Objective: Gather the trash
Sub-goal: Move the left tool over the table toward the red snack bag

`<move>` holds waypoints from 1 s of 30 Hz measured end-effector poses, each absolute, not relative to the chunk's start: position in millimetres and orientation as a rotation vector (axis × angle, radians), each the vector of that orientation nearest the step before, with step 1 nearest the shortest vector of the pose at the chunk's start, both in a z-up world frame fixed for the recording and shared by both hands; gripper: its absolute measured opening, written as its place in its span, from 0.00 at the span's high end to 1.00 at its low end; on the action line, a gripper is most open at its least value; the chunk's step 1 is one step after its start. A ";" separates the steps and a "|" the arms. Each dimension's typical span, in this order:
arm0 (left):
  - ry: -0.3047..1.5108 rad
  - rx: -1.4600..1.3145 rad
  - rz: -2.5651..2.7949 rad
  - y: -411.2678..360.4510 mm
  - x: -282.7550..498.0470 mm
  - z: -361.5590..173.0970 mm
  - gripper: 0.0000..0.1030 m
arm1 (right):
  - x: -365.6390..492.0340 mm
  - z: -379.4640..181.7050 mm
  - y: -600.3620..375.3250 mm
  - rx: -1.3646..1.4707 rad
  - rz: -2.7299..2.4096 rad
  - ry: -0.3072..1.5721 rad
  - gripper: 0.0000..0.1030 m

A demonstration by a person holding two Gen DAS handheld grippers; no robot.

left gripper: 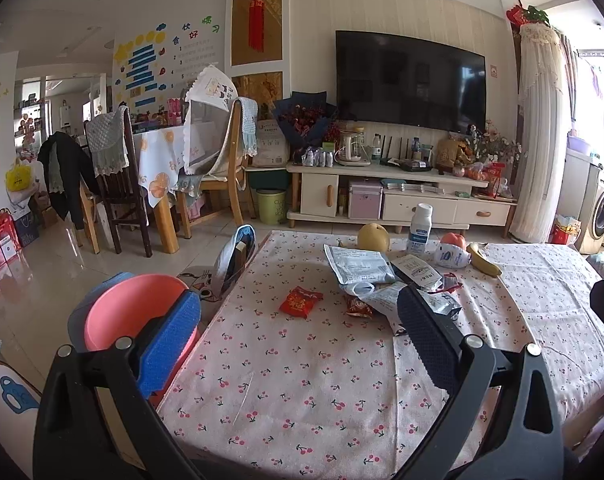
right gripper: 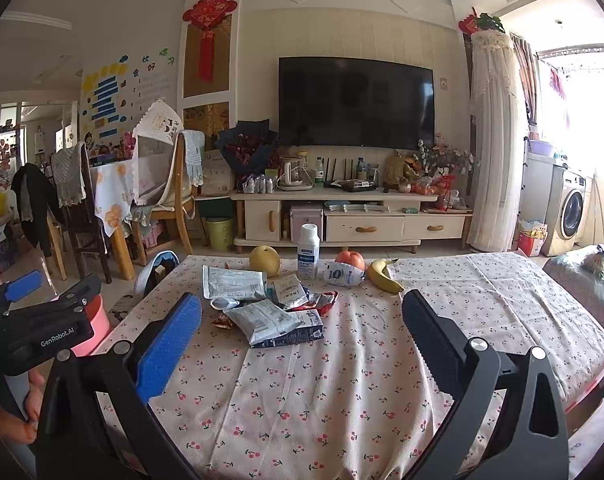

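Observation:
A pile of empty wrappers and flattened cartons [left gripper: 385,280] lies on the cherry-print tablecloth [left gripper: 302,380]; it also shows in the right wrist view [right gripper: 270,308]. A red snack packet [left gripper: 300,301] lies alone to its left. A pink bin [left gripper: 130,312] stands on the floor at the table's left edge. My left gripper [left gripper: 298,320] is open and empty, above the table's near left part. My right gripper [right gripper: 302,320] is open and empty, facing the pile from the near side.
A yellow pear [right gripper: 264,259], white bottle [right gripper: 308,251], crumpled pouch [right gripper: 343,274], red fruit [right gripper: 349,258] and banana [right gripper: 383,276] line the table's far edge. Chairs [left gripper: 114,184] and a TV cabinet [left gripper: 381,196] stand beyond. A blue bag [left gripper: 236,256] leans at the table's left.

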State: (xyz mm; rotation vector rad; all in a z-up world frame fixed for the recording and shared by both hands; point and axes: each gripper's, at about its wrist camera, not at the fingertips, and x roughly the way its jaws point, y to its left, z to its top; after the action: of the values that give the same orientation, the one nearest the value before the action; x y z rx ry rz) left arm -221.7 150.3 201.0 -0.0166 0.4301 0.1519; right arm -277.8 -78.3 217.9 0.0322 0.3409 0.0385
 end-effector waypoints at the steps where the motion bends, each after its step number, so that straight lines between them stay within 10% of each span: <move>1: 0.438 -0.011 0.152 150.3 -219.9 197.7 0.04 | -274.6 213.1 -78.0 0.036 0.043 0.349 0.04; 30: 0.620 0.004 0.014 168.5 -135.9 125.4 0.04 | -180.2 104.1 -115.6 0.186 0.132 0.681 0.04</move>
State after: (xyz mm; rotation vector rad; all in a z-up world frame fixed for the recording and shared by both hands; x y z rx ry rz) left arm -135.9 168.5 125.4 0.0044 0.6201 0.0144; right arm -180.2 -115.6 104.1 0.1860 0.6812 0.1324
